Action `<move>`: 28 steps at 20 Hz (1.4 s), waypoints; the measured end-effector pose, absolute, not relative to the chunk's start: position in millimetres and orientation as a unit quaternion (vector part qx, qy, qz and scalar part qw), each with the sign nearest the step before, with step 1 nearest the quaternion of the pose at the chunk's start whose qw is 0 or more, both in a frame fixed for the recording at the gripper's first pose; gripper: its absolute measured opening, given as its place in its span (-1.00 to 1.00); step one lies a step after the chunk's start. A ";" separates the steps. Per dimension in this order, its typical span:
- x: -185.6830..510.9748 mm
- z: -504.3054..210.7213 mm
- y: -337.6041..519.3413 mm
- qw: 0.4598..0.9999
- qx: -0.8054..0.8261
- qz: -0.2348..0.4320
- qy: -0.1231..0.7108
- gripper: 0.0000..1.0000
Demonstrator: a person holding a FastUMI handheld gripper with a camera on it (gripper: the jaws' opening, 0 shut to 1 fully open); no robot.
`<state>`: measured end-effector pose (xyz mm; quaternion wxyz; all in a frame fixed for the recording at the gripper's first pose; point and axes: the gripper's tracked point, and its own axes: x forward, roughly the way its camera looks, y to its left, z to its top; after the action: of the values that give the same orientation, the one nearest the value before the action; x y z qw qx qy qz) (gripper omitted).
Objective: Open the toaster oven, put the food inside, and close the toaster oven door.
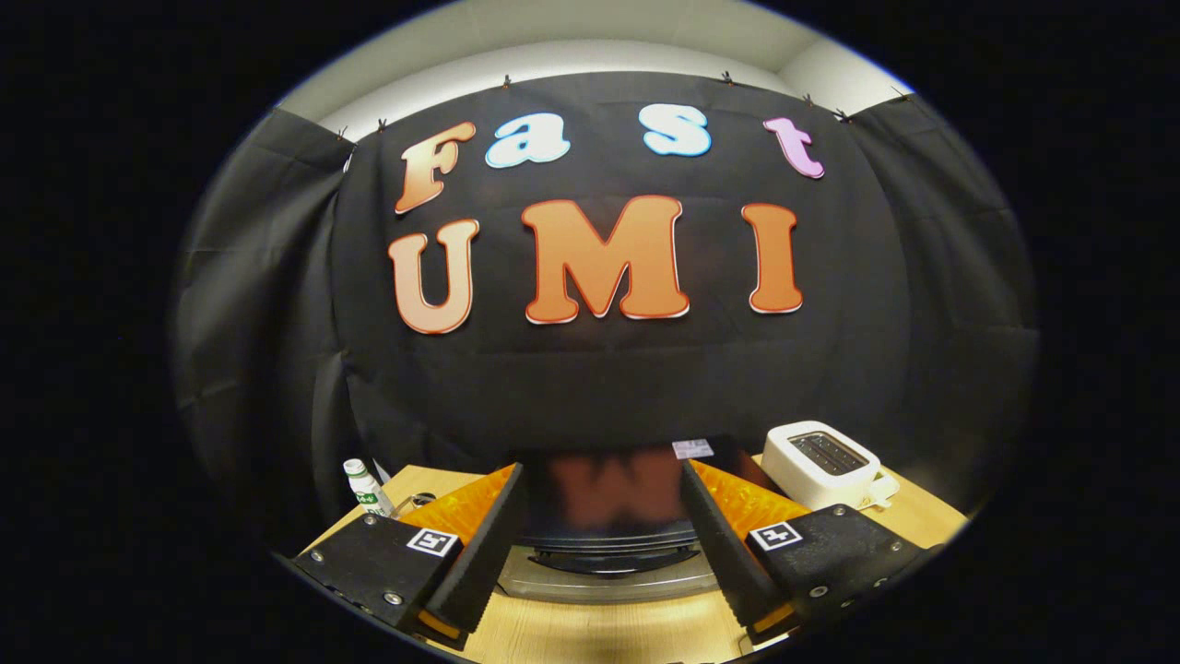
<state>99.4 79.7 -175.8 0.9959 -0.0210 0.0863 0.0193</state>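
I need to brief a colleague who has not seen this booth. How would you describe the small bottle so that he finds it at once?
Start at the wooden table. The open gripper faces the black toaster oven; beyond its left finger stands the bottle, white with a green label.

Claw (604,544) mounts black, screw-studded; square black-and-white tag on each; ribbed finger faces.

No legible text on toaster oven (608,516), white toaster (823,464) or worktop (599,632). Small pale sticker (692,449) on toaster oven top: print too small to read. Bottle (366,487) at left worktop edge: green label, unreadable. Square black-white coded markers (432,541) on claw (604,553) fingers, spread apart; no letters.
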 end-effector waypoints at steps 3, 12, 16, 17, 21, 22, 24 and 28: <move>109.3 -208.3 80.2 0.992 -0.026 0.015 0.119 0.98; 123.2 -259.9 63.6 0.982 -0.026 -0.005 0.186 0.98; 123.4 -259.8 64.0 0.980 -0.047 -0.005 0.193 0.98; 122.3 -260.5 65.7 0.979 -0.054 0.000 0.194 0.98; 116.6 -261.3 70.1 0.977 -0.059 0.003 0.207 0.98; 113.3 -260.0 71.3 0.976 -0.051 -0.001 0.210 0.99; 114.1 -262.3 70.8 0.976 -0.051 -0.002 0.213 0.99; 101.6 -262.1 69.9 0.973 -0.054 -0.001 0.224 0.99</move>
<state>101.6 69.9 -262.1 0.9732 -0.0540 0.2236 -0.0012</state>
